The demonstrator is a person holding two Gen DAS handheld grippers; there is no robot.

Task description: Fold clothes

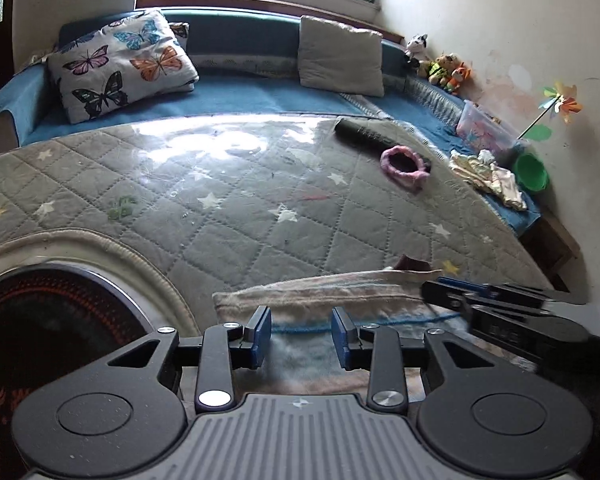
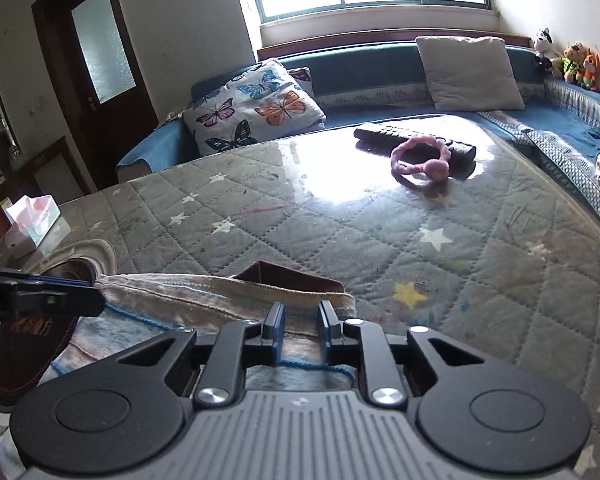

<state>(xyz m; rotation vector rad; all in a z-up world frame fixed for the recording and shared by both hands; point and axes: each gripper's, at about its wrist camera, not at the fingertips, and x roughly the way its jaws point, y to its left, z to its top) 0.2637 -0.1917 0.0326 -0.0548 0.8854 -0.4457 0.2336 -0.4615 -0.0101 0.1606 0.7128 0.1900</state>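
Cloth (image 1: 340, 292) lies part-folded at near desk (image 1: 228, 184) edge; both claws, left (image 1: 301, 338) and right (image 2: 300, 330), gape narrowly, holding nothing; more folding left

No text here can be read with certainty. The dark round plate (image 2: 32, 344) set into the near left of the tabletop (image 2: 340, 232) bears red characters, too blurred to make out. The tissue box (image 2: 32, 220) print is illegible.
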